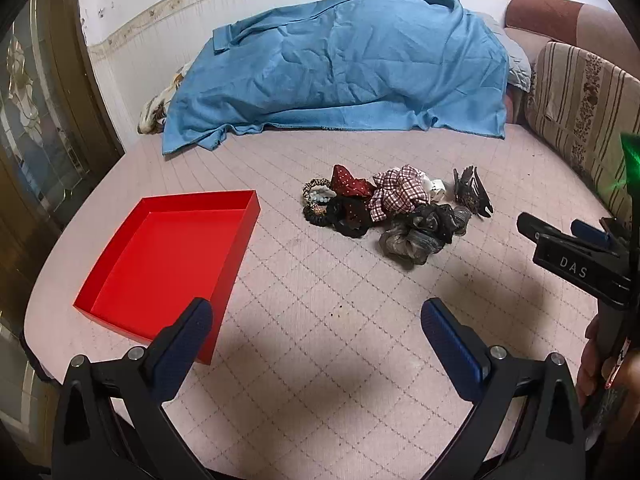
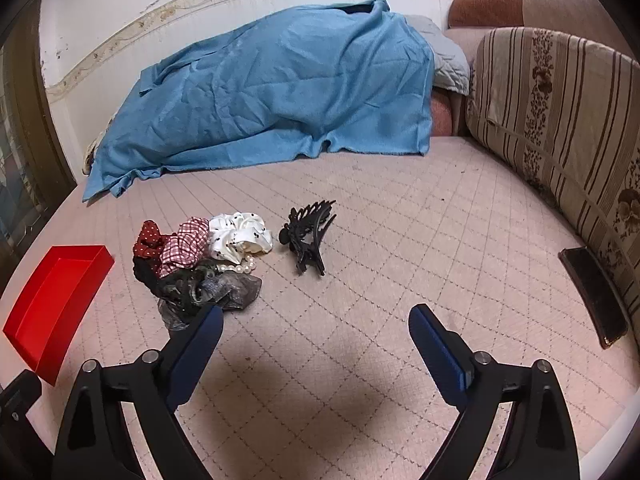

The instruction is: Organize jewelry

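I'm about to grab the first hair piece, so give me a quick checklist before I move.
1. Red box empty and open: ok.
2. Left gripper open, nothing held: ok.
3. Right gripper open, nothing held: ok.
4. Black claw clip apart from the scrunchie pile, easy first pick: ok.
5. Pile untangled: not ok, pieces overlap.
6. Pearl string free of the pile: cannot tell.

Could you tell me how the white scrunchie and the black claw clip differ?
The white scrunchie is soft, gathered fabric with small dark spots; the black claw clip is rigid, plain and toothed. The scrunchie rests against the pile of other hair accessories; the clip lies apart, to its right. Both lie on the pink quilted bed, outside the red tray.
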Tool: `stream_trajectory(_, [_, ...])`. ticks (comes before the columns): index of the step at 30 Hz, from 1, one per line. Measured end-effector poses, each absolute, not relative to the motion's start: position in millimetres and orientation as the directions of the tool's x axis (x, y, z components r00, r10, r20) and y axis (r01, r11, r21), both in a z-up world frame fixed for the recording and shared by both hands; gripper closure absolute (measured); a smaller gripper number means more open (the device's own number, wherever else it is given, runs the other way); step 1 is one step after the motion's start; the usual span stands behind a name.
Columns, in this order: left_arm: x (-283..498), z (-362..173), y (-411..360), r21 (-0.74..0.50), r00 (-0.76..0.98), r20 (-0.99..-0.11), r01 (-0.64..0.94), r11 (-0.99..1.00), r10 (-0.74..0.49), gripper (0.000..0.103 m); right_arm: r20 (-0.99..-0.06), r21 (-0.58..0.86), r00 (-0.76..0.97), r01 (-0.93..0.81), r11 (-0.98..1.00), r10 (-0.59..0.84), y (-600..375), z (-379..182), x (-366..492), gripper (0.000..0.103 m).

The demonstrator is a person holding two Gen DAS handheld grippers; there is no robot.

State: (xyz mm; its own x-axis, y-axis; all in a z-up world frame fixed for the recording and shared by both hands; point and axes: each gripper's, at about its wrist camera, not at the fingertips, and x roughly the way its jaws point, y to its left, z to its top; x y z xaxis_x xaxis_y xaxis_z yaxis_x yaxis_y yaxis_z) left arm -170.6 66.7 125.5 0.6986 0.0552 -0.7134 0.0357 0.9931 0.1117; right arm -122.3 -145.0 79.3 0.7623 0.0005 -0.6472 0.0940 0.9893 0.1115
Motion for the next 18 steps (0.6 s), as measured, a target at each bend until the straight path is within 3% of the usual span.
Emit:
stream_trajectory(9, [-136,114,74,0.031,0.658,-0.752,0.095,0.995,-0.039,0.002,-0.706,0.195,0.706,0.115,0.974,0.059,-168,75,-89,0.021])
stream_trajectory(12, [-120,111,67,-0.007,0.639,-0.762,0.148,0.989,-0.101,0.010,-0.715,0.215,0.695,0.111,0.970,0.079,-176,76,-72,0.023])
stream_trajectory(14, [-105,106,57,-0.033,0.607,-0.783,0.177,0.984,-0.135,0.021,-0.719,0.228,0.687,0.097,0.969,0.101,-178,76,-58,0.023])
stream_trajectory(18, [-80,98,39,-0.079,0.567,-0.802,0.214,0.974,-0.189,0.025,-0.732,0.235,0.665,0.044,0.971,0.147,-178,71,-25,0.029])
